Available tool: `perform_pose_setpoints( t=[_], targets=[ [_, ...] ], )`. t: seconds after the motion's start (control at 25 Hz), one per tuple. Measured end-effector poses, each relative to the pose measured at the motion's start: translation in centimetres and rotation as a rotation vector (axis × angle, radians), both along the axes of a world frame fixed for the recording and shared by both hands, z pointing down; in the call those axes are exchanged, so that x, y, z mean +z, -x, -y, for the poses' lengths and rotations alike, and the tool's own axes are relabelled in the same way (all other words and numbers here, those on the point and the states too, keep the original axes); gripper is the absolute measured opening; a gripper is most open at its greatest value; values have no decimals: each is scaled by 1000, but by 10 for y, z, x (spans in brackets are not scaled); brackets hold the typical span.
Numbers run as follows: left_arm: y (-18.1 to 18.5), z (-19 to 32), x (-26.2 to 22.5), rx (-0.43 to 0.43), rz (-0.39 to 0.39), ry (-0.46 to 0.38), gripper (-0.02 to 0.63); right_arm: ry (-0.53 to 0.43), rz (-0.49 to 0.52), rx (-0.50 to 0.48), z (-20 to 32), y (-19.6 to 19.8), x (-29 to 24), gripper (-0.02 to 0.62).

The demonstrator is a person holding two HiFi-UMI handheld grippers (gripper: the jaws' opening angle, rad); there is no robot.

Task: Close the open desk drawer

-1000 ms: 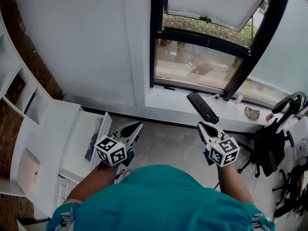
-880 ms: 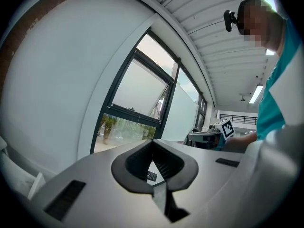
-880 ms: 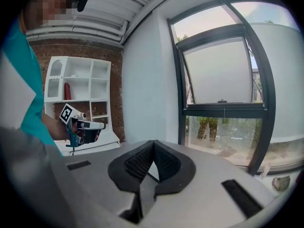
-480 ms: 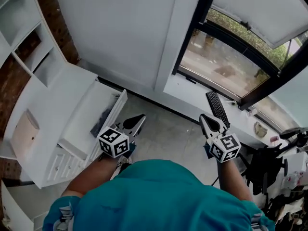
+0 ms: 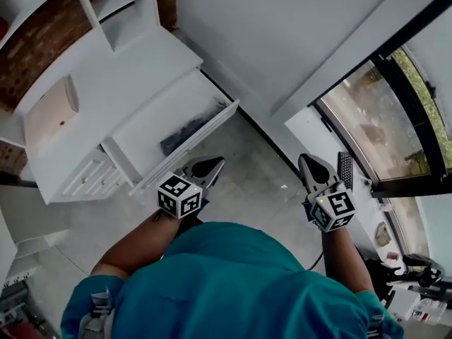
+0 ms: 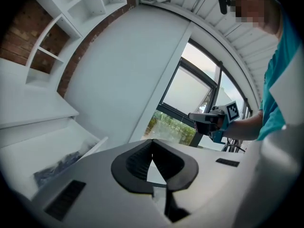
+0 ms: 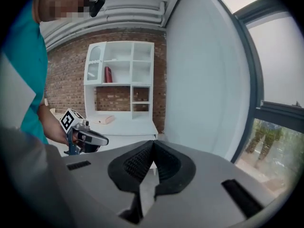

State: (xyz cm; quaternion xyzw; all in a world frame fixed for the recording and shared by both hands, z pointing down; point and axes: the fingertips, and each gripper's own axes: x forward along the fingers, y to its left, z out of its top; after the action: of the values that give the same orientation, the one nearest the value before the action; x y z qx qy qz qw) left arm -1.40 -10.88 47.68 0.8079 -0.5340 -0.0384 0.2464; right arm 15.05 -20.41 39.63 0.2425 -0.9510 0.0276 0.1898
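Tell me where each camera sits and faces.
Head view: on the person's head, looking steeply down at the open drawer; teal shirt, left hand-held gripper and right hand-held gripper show.
Left gripper view: on that hand-held gripper, facing the window; shut jaws show.
Right gripper view: on that hand-held gripper, facing the shelf unit; shut jaws show.
Each gripper view shows the other hand-held gripper.

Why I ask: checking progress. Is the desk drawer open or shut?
Open: the drawer juts out from the desk, dark contents showing inside.
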Motion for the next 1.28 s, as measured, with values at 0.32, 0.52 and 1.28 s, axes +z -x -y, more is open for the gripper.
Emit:
perform_pose_setpoints(
  t=[0.32,0.52,1.28],
  targets=[
    [39,-25,80,-168,-100,143,14,18,-28,-183,-5,86,33,21],
    [53,-31,130,-217,-46,198,14,48,-43,-206,-4,101,60,21],
    [151,-63,240,-641,72,363,14,116,-98,-280,-10,121,123,21]
  ],
)
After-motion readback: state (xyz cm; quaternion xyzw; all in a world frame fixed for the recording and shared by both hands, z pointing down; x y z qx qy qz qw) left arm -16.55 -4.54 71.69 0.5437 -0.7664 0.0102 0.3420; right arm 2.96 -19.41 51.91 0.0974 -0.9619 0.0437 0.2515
